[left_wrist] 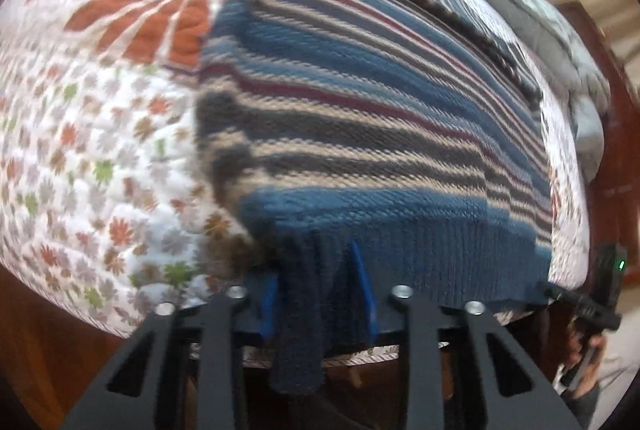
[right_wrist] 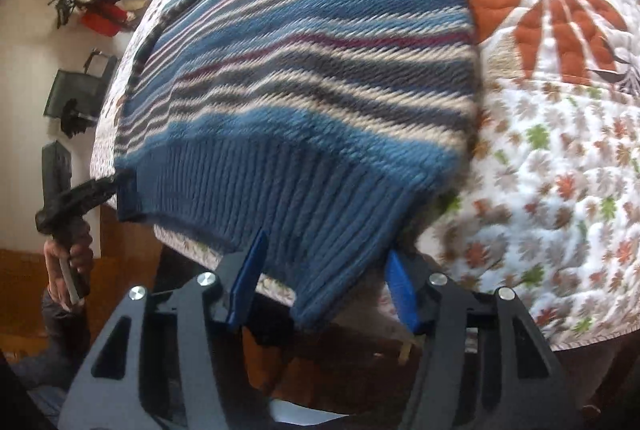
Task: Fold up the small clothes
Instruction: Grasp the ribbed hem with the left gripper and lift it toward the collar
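Observation:
A blue, grey, cream and maroon striped knit sweater (left_wrist: 360,118) lies flat on a flowered quilt, its ribbed blue hem (right_wrist: 280,190) hanging over the bed's near edge. My left gripper (left_wrist: 316,264) is shut on one bunched corner of the hem, and in the right wrist view the left gripper (right_wrist: 116,182) meets that corner. My right gripper (right_wrist: 328,246) straddles the other hem corner. The cloth there lies flat between the blue pads (right_wrist: 402,294) and does not look pinched. The right gripper (left_wrist: 560,292) also shows at the sweater's far corner in the left wrist view.
The white quilt (left_wrist: 100,150) with orange and green flowers covers the bed. A grey duvet (left_wrist: 540,30) is piled beyond the sweater. Wooden bed frame (left_wrist: 40,350) and floor lie below the edge. Dark items (right_wrist: 80,98) sit by the wall. A hand (right_wrist: 68,262) holds the left gripper's grip.

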The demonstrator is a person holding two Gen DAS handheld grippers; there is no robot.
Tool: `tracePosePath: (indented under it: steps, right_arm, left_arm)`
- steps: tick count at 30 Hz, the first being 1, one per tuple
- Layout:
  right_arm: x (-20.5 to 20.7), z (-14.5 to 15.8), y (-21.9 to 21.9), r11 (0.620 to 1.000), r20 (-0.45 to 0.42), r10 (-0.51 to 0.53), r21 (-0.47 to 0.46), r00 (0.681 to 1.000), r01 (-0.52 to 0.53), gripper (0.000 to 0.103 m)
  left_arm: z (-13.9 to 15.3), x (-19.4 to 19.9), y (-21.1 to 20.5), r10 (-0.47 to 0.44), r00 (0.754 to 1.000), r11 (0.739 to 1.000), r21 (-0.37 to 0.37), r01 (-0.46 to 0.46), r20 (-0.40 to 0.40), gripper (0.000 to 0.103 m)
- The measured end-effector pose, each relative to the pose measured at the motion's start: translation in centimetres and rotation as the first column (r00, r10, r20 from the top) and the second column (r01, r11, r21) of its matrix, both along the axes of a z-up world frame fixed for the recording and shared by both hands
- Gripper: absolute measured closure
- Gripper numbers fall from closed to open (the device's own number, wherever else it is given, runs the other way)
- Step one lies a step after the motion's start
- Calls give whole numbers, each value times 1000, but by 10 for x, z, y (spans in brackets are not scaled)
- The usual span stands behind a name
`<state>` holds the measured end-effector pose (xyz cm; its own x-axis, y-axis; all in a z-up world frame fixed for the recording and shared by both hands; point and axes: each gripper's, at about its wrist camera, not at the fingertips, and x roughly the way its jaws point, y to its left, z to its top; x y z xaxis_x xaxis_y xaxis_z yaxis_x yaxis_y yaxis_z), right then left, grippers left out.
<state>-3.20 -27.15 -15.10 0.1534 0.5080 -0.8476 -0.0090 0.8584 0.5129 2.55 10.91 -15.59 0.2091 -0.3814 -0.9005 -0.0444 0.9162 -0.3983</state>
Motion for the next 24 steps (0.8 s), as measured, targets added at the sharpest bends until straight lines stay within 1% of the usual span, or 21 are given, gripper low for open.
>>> tracePosePath:
  steps: [1, 3, 4, 5, 7, 9, 11, 14, 19, 22, 24]
  right_arm:
    - [-1, 0, 4, 1000, 4, 9, -5, 1000, -9, 51]
    - [-1, -2, 7, 1000, 16, 9, 0, 1000, -9, 62]
    - [-1, -3, 9, 1000, 19, 4, 8, 1000, -4, 74]
    - [0, -4, 9, 1000, 18, -1, 16, 1000, 1, 82]
    - [1, -4, 7, 999, 30, -14, 31, 999, 13, 93]
    - [3, -2, 6, 999, 43, -22, 51, 999, 20, 93]
    - [4, 6, 4, 997, 61, -25, 72, 998, 20, 94]
    - [9, 26, -2, 996, 103, -19, 92, 994, 10, 94]
    - [36, 63, -25, 979, 160, -68, 198, 985, 36, 94]
    - [69, 78, -40, 974, 172, -111, 217, 979, 73, 94]
    - [89, 83, -48, 970, 176, -134, 223, 975, 93, 94]
  left_arm:
    - [0, 0, 2, 8, 1000, 1000, -6, -8, -1, 75]
    - [2, -1, 1, 1, 1000, 1000, 3, -1, 6, 77]
    - [5, -3, -2, -1, 1000, 1000, 8, 1, 14, 78]
    - [7, -4, -3, -2, 1000, 1000, 7, 1, 19, 79]
    - [9, -4, -7, -4, 1000, 1000, -15, 4, 22, 82]
    - [10, -1, -14, -3, 1000, 1000, -27, 3, 21, 86]
    - [9, 4, -16, 4, 1000, 999, -39, -4, 8, 88]
    - [14, 12, -17, 20, 1000, 997, -77, -19, 8, 90]
    - [43, 32, -11, 43, 996, 989, -145, -32, 76, 90]
    - [58, 60, -9, 65, 991, 989, -138, -48, 119, 90]
    - [62, 83, -6, 82, 987, 987, -149, -62, 137, 89]
